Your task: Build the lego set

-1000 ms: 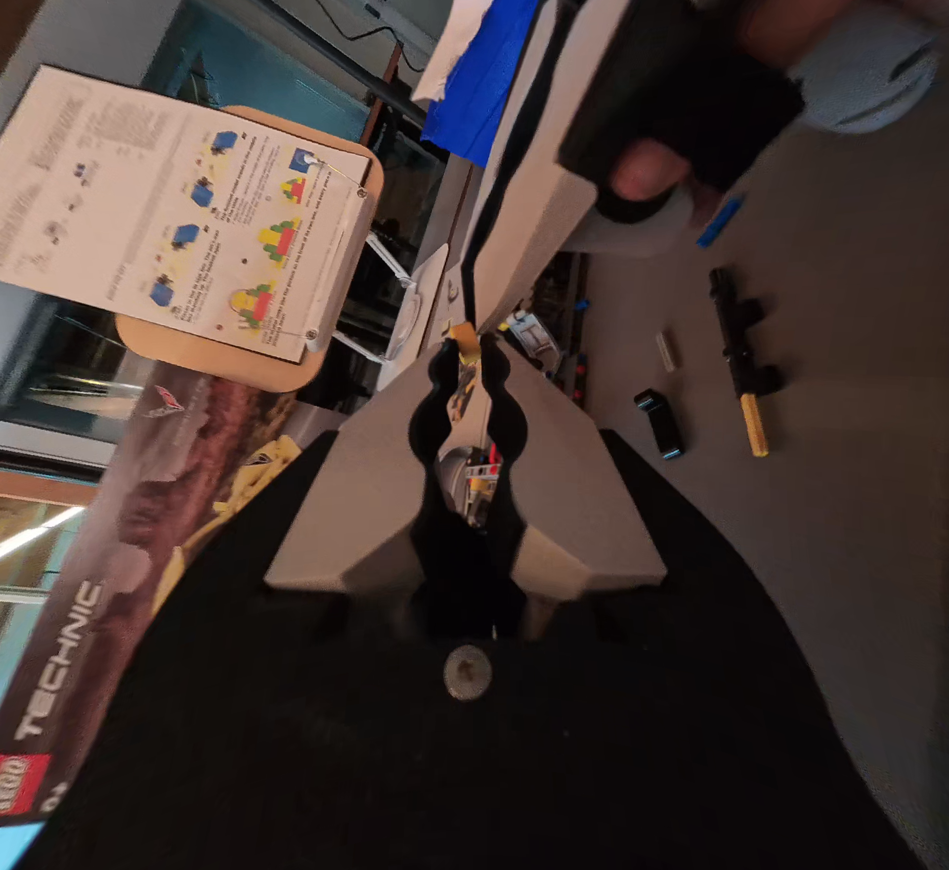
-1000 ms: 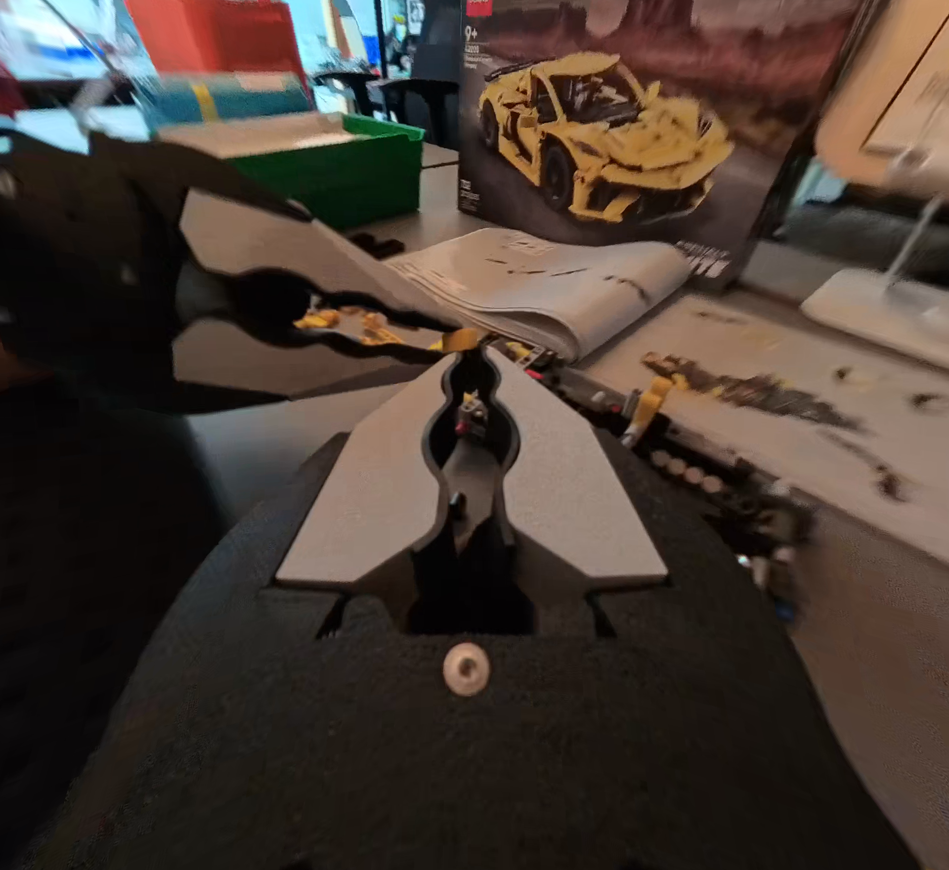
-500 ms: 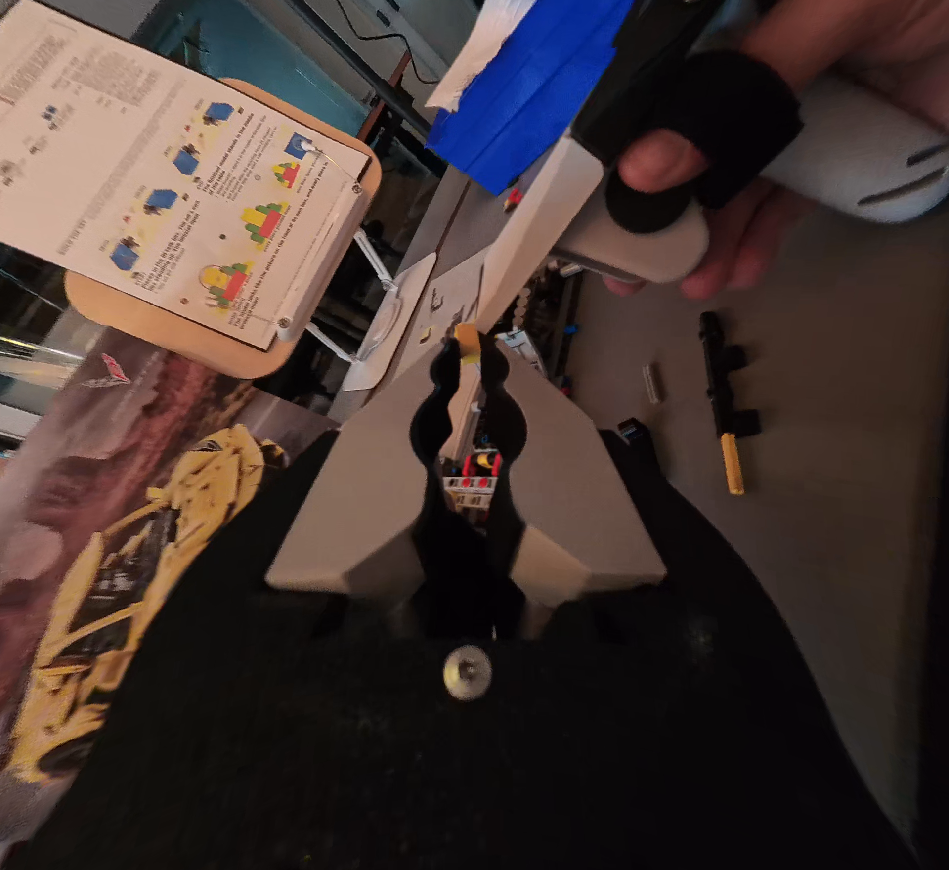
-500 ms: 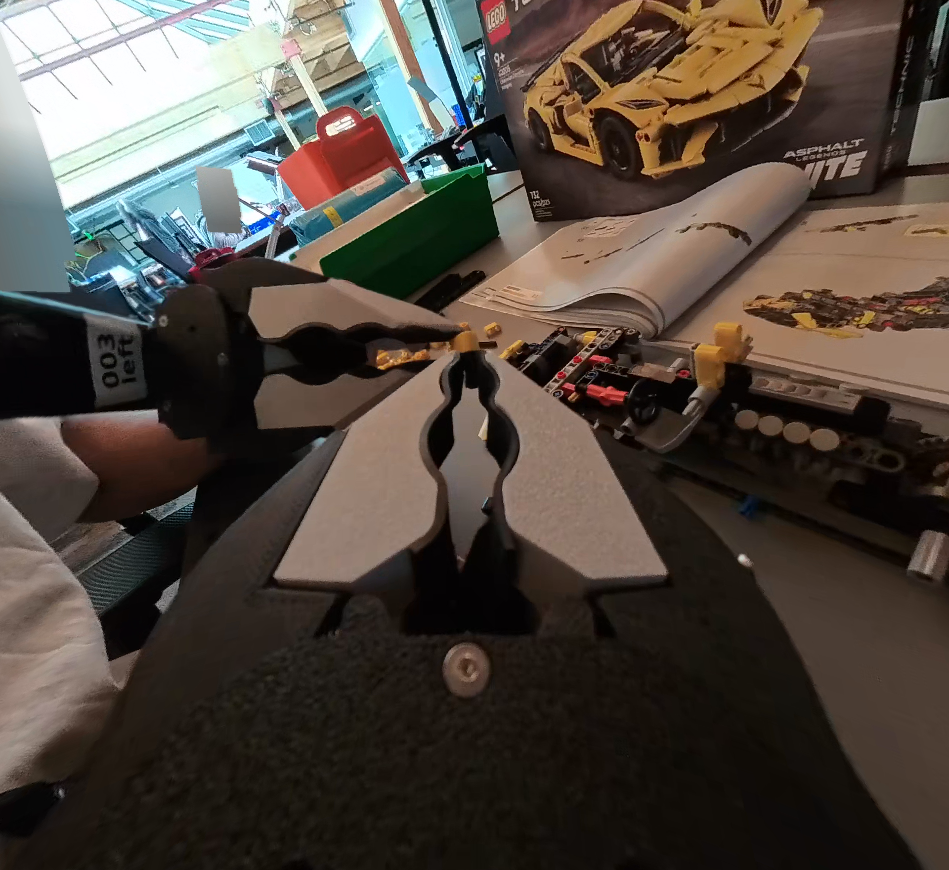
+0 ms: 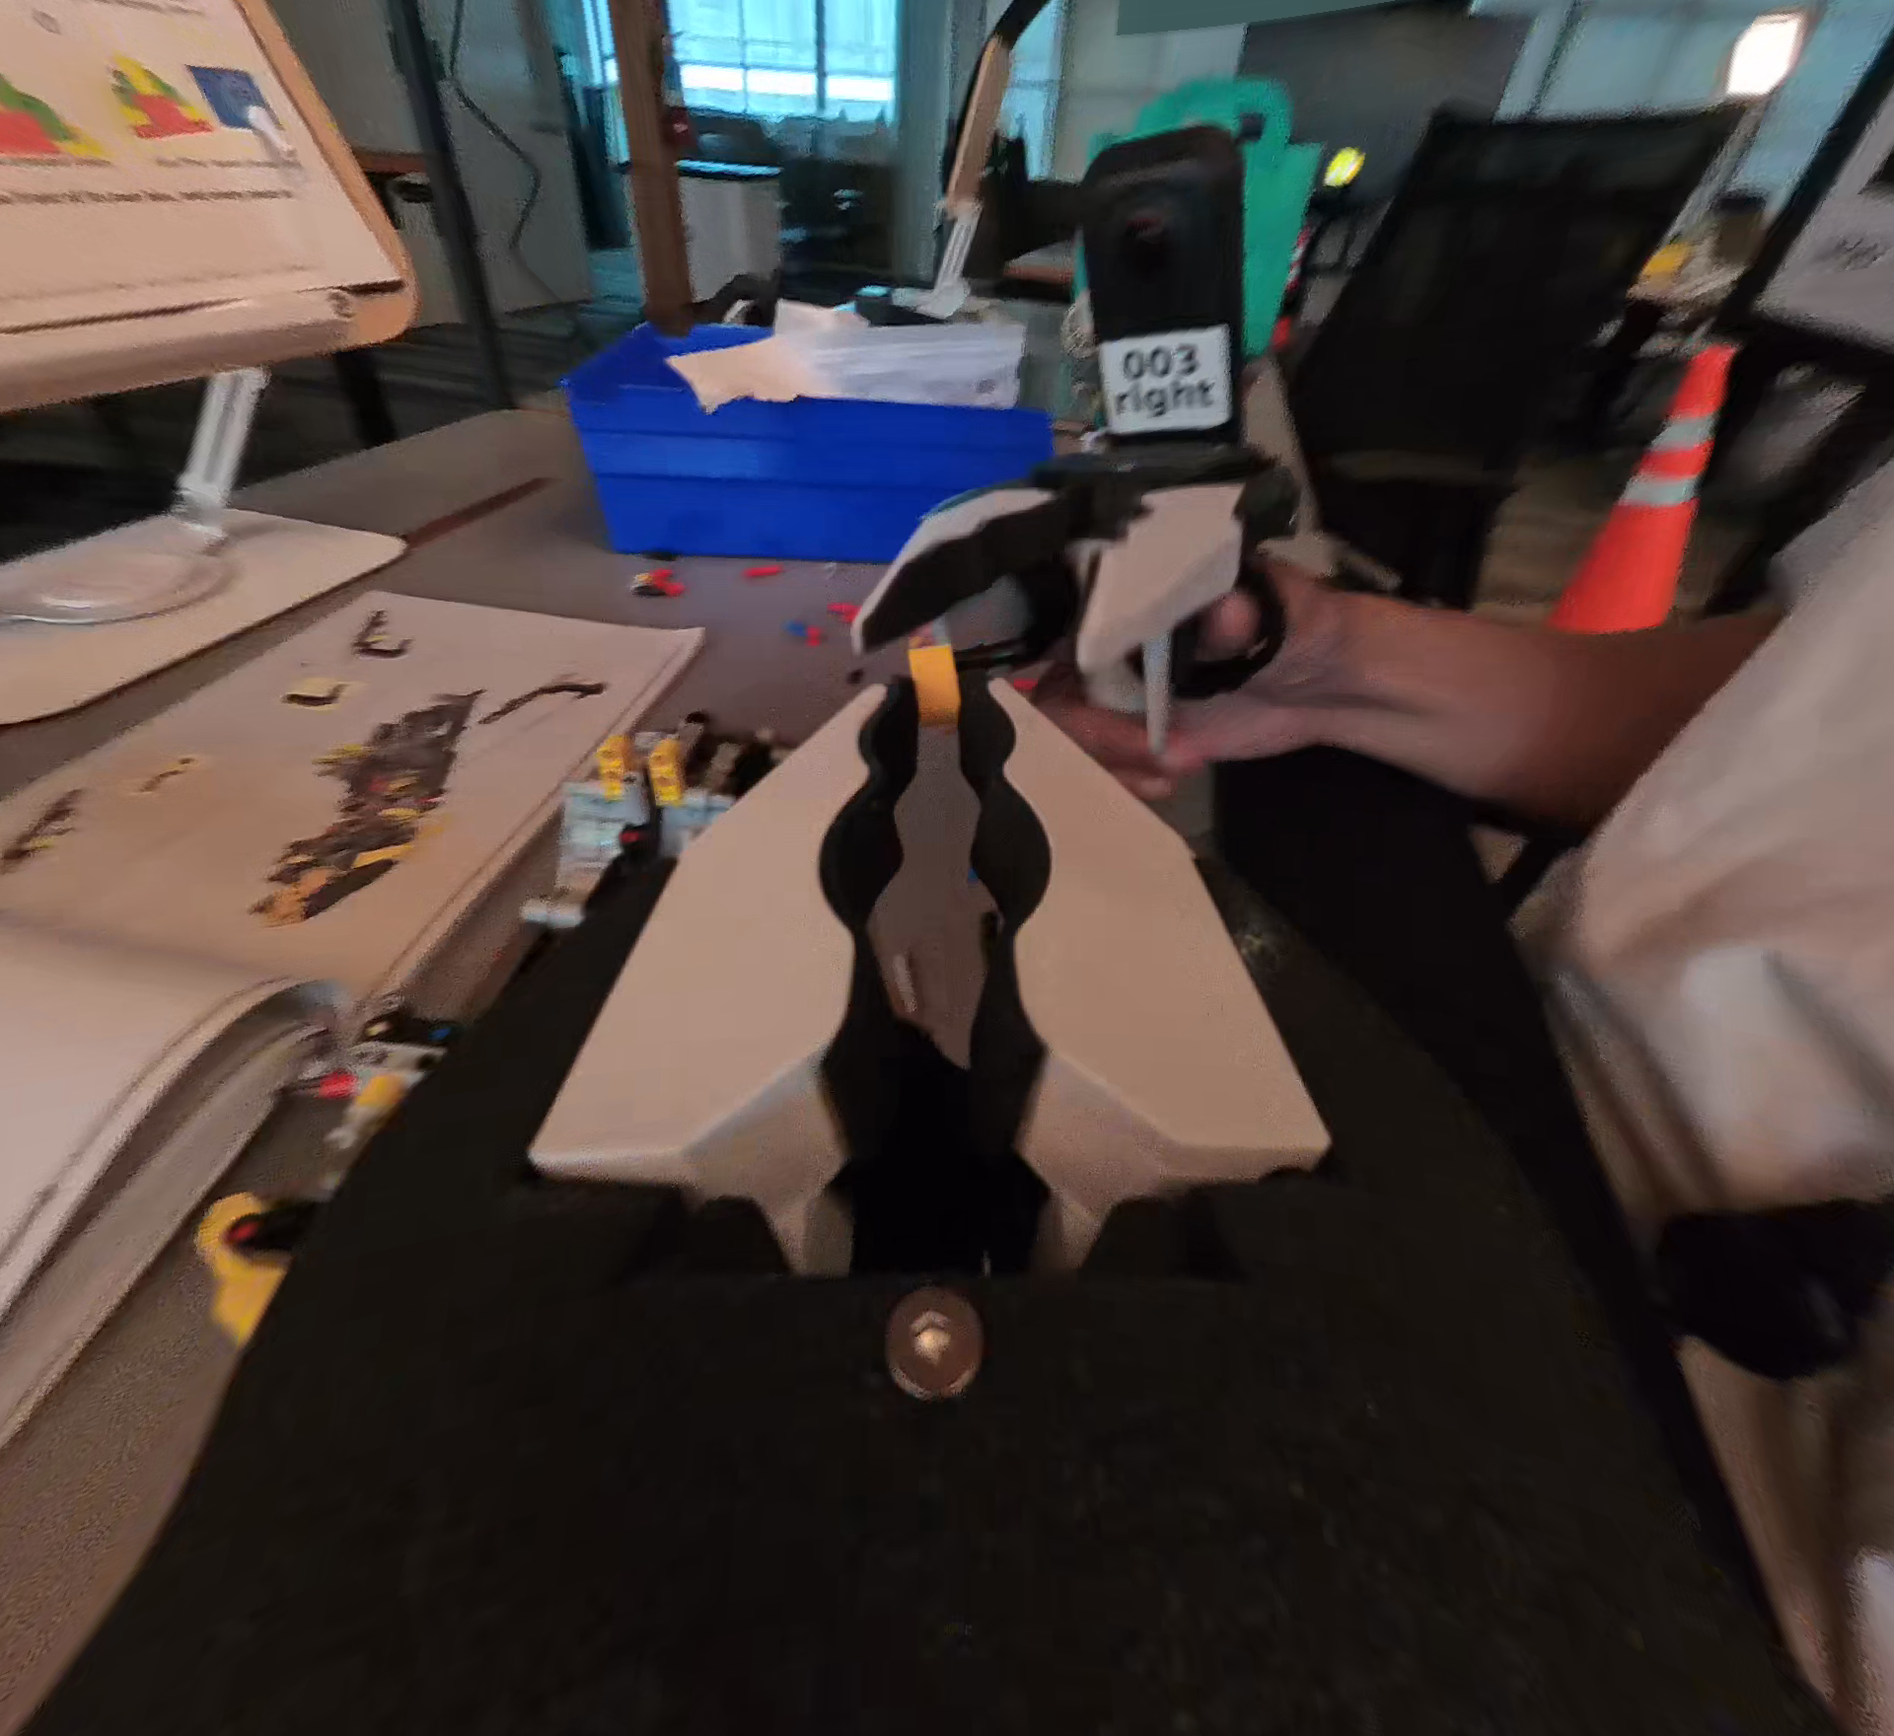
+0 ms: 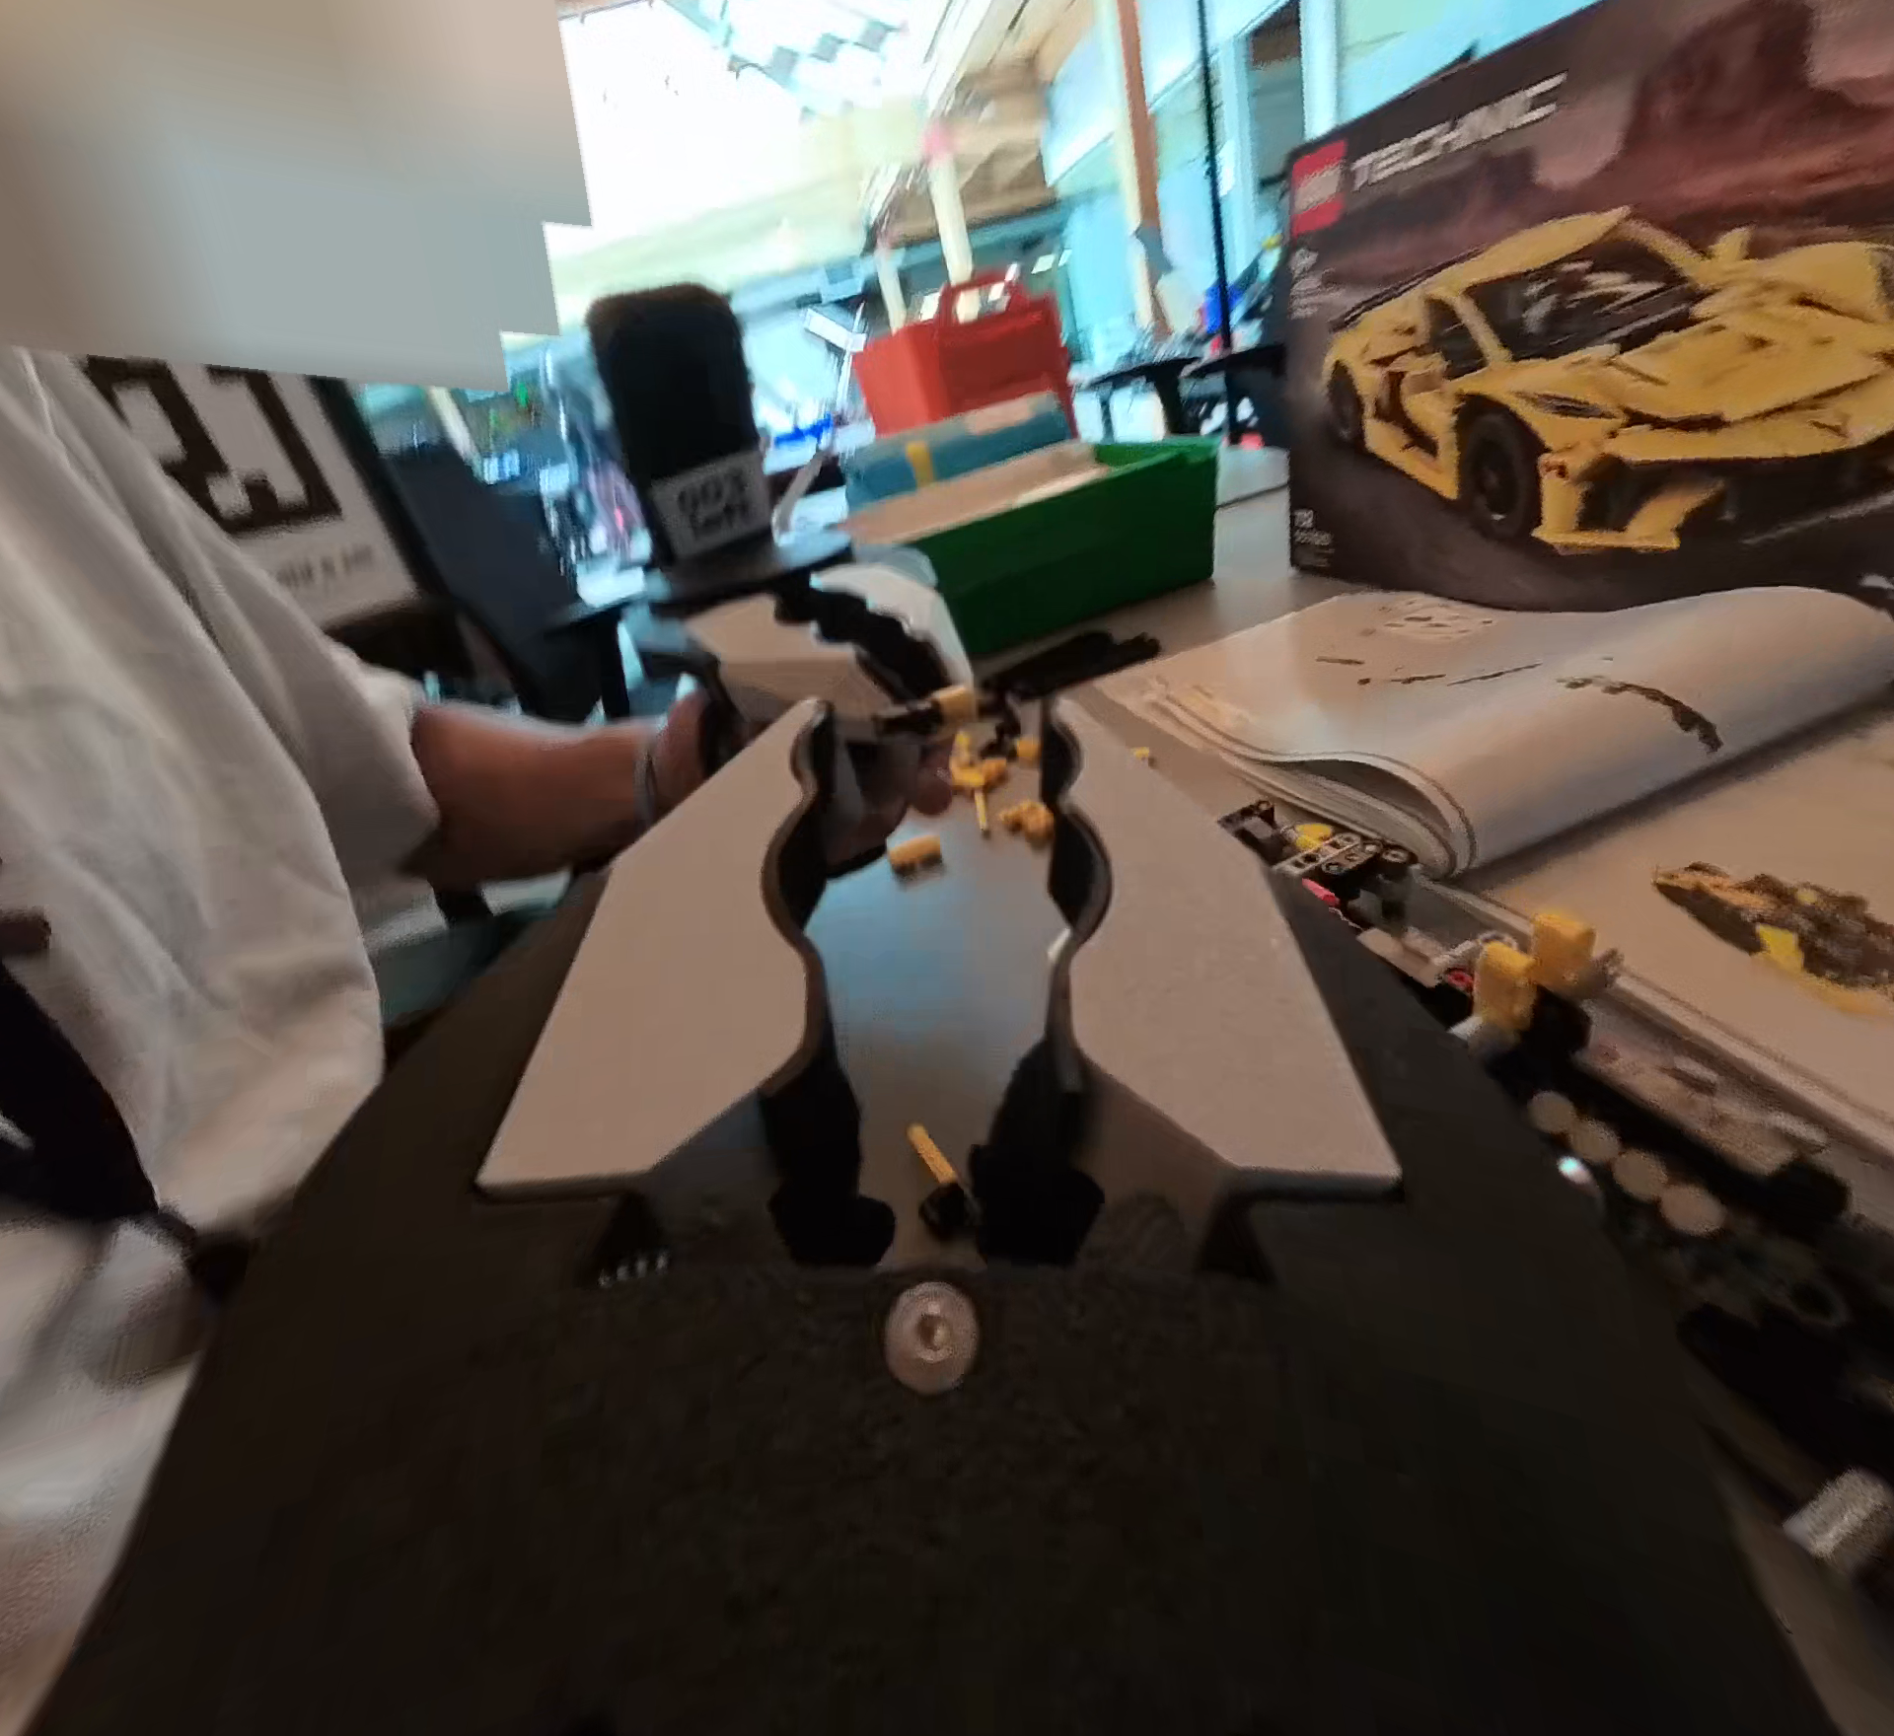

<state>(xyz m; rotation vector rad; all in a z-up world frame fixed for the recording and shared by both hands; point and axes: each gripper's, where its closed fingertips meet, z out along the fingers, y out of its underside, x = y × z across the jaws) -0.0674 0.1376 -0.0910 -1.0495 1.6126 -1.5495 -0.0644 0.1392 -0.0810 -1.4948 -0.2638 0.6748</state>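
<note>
My left gripper (image 5: 935, 685) is shut on a small yellow Lego piece (image 5: 935, 711) pinched at its fingertips, held above the table. My right gripper (image 6: 938, 726) is open and empty, with its jaws wide apart. It faces the left gripper (image 6: 922, 713), whose tips hold the yellow piece (image 6: 955, 701) just beyond my right fingertips. In the left wrist view the right gripper (image 5: 989, 652) is held in a hand just behind the yellow piece. The partly built black and yellow chassis (image 6: 1435, 908) lies on the table beside the open instruction booklet (image 6: 1537, 744).
Loose yellow pieces (image 6: 984, 790) and a yellow and black pin (image 6: 938, 1174) lie on the table. A green bin (image 6: 1066, 529) and the set's box (image 6: 1589, 355) stand behind. A blue bin (image 5: 799, 467) and a clipboard stand (image 5: 154, 180) show in the left wrist view.
My right gripper has opened and drawn back from the yellow piece. My left gripper still holds the piece and has swung level, so that the two grippers face each other.
</note>
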